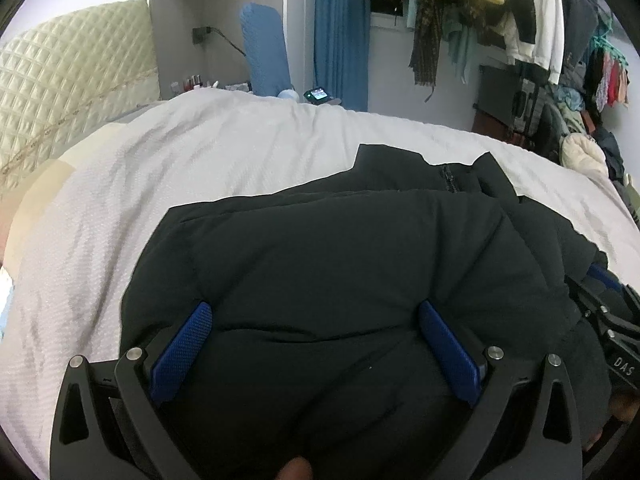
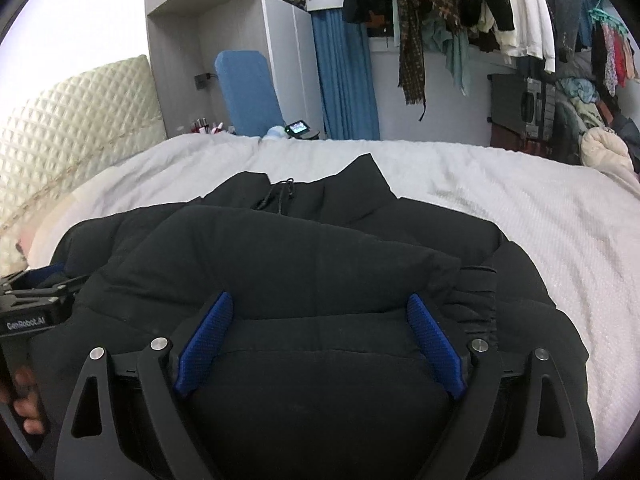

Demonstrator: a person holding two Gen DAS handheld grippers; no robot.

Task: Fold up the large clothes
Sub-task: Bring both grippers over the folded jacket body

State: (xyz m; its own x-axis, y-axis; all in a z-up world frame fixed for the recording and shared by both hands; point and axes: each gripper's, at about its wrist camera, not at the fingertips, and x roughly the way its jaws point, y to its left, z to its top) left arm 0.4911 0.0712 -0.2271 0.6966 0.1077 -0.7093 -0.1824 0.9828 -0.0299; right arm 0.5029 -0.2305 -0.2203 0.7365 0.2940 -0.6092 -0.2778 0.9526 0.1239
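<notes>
A black padded jacket lies on the white bed cover, its sleeves folded over the body and its collar and zipper at the far end. My left gripper is open, its blue pads spread wide over the jacket's near part. My right gripper is also open, low over the same jacket, with a folded sleeve just ahead of the pads. The right gripper shows at the right edge of the left wrist view; the left one shows at the left edge of the right wrist view.
The bed cover reaches all around the jacket. A quilted cream headboard stands at the left. Behind the bed are a blue cushion, a blue curtain, a small lit screen and hanging clothes at the right.
</notes>
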